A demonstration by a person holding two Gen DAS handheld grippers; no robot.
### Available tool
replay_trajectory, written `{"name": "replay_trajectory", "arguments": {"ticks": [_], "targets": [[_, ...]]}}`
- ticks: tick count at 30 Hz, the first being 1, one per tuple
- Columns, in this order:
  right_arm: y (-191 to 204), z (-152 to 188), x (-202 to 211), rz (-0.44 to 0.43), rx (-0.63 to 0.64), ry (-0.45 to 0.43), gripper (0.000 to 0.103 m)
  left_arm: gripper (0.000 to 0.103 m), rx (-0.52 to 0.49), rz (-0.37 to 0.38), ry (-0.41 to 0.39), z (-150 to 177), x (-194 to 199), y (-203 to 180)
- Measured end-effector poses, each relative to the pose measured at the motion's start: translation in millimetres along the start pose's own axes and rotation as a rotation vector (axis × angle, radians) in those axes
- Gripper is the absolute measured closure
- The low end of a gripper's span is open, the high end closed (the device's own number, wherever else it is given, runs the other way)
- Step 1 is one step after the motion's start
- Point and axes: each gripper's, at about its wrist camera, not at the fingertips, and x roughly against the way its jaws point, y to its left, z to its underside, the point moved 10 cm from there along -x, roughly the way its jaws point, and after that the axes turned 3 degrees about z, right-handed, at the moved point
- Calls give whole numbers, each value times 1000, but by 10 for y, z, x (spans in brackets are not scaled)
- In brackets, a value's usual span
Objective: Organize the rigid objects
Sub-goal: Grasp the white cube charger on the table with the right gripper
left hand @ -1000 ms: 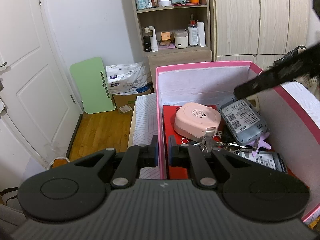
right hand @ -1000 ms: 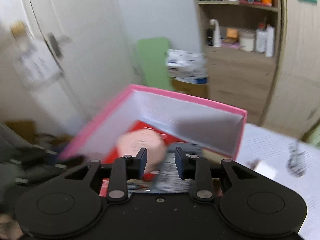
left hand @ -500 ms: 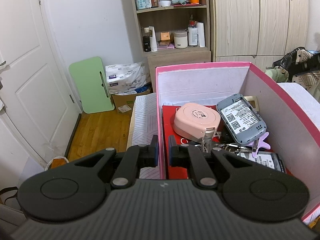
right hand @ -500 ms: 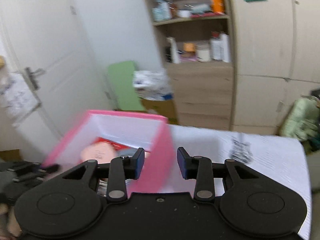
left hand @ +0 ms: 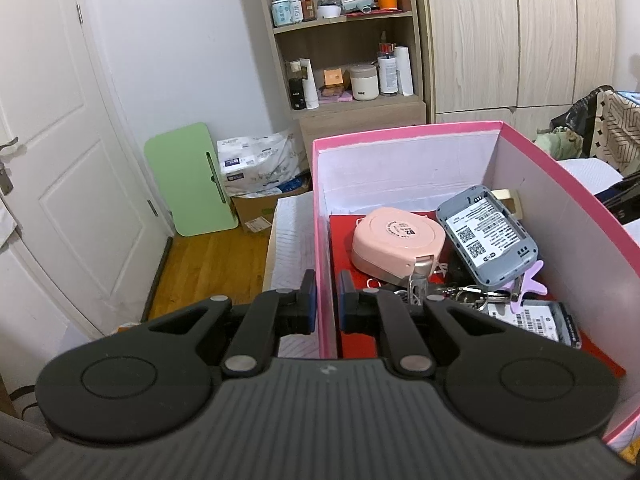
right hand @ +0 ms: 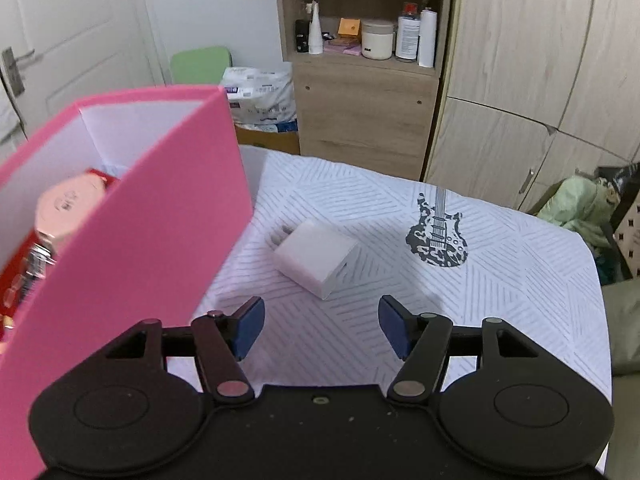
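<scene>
My left gripper is shut on the left wall of a pink box, one finger on each side. Inside lie a round pink case, a grey device with a label, keys and a purple clip. In the right wrist view the box is at the left. A white charger block lies on the patterned cloth just right of it. My right gripper is open and empty, a little in front of the charger.
The cloth-covered table carries a guitar print. A shelf unit with bottles and wardrobes stand behind. A white door and green board are at the left.
My right gripper has left the box, swung right over the table and opened wide in front of the charger. My left gripper has kept its grip on the box wall.
</scene>
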Motion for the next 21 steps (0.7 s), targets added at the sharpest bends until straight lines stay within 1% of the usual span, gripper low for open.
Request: {"name": "replay_trajectory", "arguments": {"ticks": [4, 5, 7, 9, 10, 12, 13, 14, 18, 21], "targets": [[44, 10, -162, 8, 11, 3, 33, 95, 9, 9, -2, 0, 10, 24], [48, -3, -177, 2, 8, -7, 31, 95, 11, 11, -3, 0, 12, 27], [44, -52, -223, -3, -7, -21, 31, 94, 12, 14, -4, 1, 15, 27], [1, -113, -249, -6, -63, -27, 33, 94, 10, 16, -3, 0, 11, 24], [-17, -149, -256, -24, -100, -28, 36, 94, 8, 16, -2, 0, 11, 20], [-44, -210, -275, -68, -160, -39, 37, 93, -1, 13, -2, -2, 13, 15], [-54, -225, -290, -71, -168, -44, 37, 92, -3, 14, -1, -3, 13, 13], [-59, -221, -316, -57, -159, -43, 39, 92, -2, 17, 0, -5, 12, 11], [-17, -181, -297, -28, -123, -53, 40, 92, 3, 21, -1, -6, 7, 14], [-29, -145, -179, -32, -149, -65, 40, 92, 8, 25, -2, -9, 5, 9]]}}
